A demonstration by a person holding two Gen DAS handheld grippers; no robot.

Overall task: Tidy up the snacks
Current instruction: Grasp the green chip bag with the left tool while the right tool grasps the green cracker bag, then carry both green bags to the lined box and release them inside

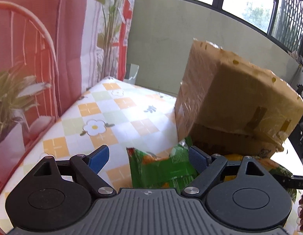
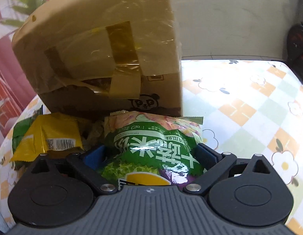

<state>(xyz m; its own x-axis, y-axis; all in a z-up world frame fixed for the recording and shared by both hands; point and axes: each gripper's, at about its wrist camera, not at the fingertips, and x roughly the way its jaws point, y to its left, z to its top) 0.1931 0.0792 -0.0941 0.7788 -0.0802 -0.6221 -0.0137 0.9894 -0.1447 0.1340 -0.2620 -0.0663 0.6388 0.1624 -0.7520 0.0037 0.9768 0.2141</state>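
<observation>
In the left wrist view my left gripper [image 1: 149,157] is open, its blue pads wide apart. A small green snack packet [image 1: 161,168] lies between them, close to the right pad. A taped cardboard box [image 1: 229,101] stands just ahead on the right. In the right wrist view my right gripper [image 2: 151,153] has its jaws around a large green snack bag [image 2: 151,146], with both pads against its sides. A yellow packet [image 2: 51,135] lies to its left, in front of the same cardboard box [image 2: 104,45].
The table wears a checked cloth with flowers [image 1: 104,117]. A potted plant [image 1: 10,98] and a red chair [image 1: 30,39] stand at the left. More green packets [image 2: 20,131] lie under the yellow one. A wall and windows are behind.
</observation>
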